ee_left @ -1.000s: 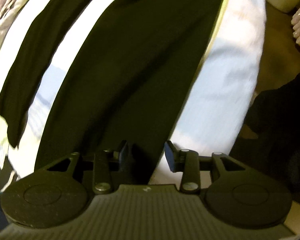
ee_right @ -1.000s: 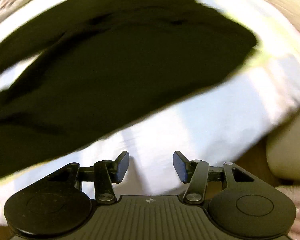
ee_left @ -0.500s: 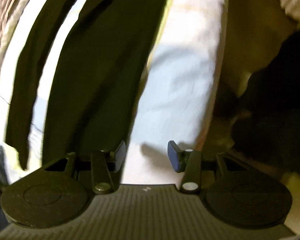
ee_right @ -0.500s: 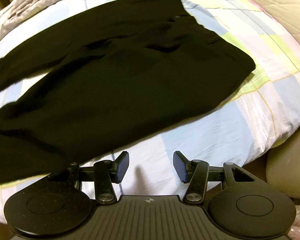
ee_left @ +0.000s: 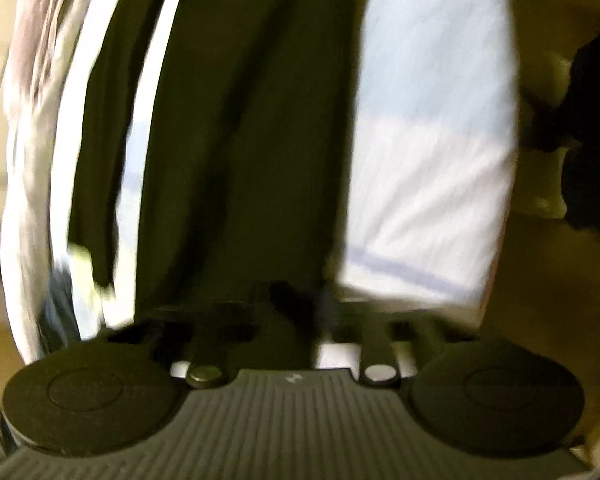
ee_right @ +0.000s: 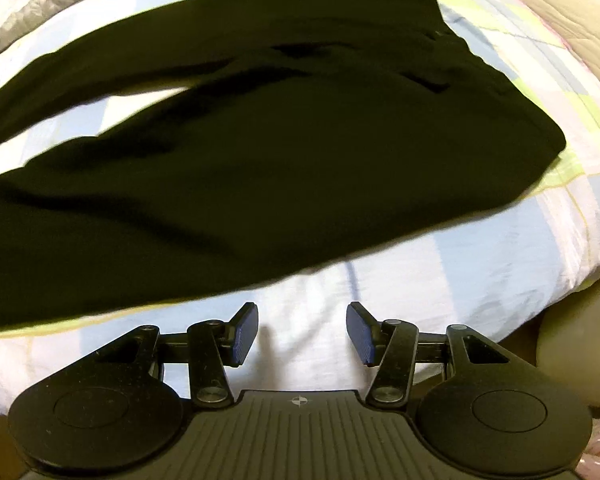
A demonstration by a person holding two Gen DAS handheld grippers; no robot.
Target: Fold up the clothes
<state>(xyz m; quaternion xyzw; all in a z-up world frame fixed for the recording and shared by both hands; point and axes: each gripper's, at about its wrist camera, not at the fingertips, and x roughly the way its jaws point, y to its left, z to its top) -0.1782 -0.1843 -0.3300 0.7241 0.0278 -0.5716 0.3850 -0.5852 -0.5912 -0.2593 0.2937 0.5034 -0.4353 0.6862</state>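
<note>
Right gripper (ee_right: 302,332): blue pads spread, holding nothing, over bare pastel patchwork bedsheet (ee_right: 440,272). Long black fabric trousers (ee_right: 260,152) lie flat just ahead of it, long axis crosswise, waist end ahead-right, legs running off left.

Left gripper (ee_left: 296,300): view blurred, jaw state can't tell. It sits at the leg end; the trousers run straight ahead from its fingertips. Left looks nearer the cloth.

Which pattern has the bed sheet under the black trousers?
Pastel patchwork bed sheet: pale blue, white and light green blocks, clearest in the right wrist view.
</note>
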